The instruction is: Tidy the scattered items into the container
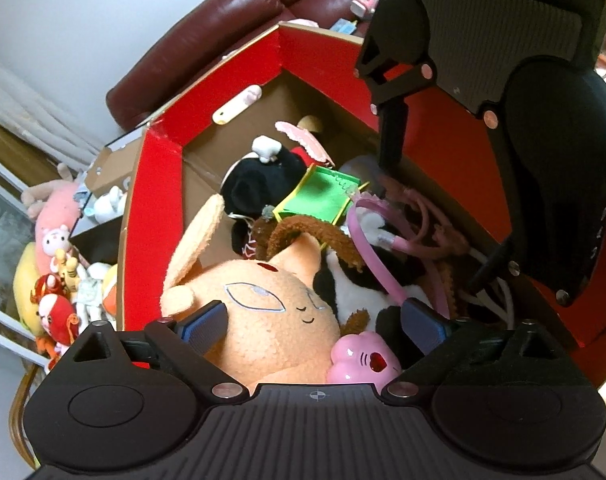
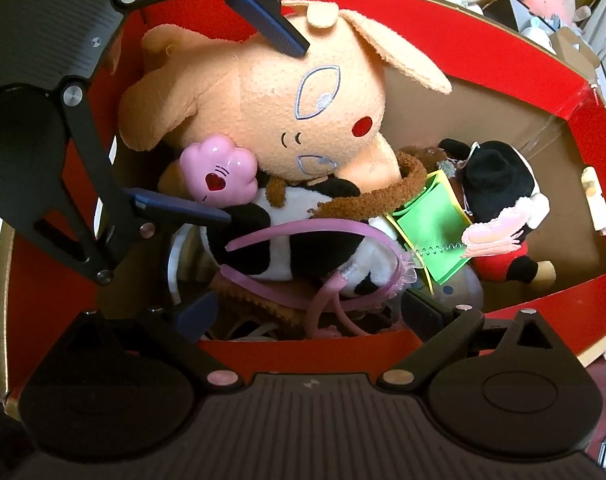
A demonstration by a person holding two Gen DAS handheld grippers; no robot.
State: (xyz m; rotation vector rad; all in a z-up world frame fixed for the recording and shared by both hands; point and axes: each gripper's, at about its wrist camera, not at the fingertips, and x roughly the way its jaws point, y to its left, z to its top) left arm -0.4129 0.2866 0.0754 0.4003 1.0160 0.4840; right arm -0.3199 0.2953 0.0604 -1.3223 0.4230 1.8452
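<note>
Peach plush (image 2: 259, 96) between open claws

The black-and-white plush (image 2: 287, 248) lies mostly buried under the peach rabbit plush (image 2: 263, 100), the brown fuzzy headband (image 2: 367, 200) and the pink headband (image 2: 303, 234), so its shape cannot be told. The white cords (image 1: 499, 304) run out of sight behind the right gripper (image 1: 443, 168). The sofa (image 1: 207, 40) is cut off by the frame edge. The toys outside the box (image 1: 63, 280) are too small to identify.
</note>
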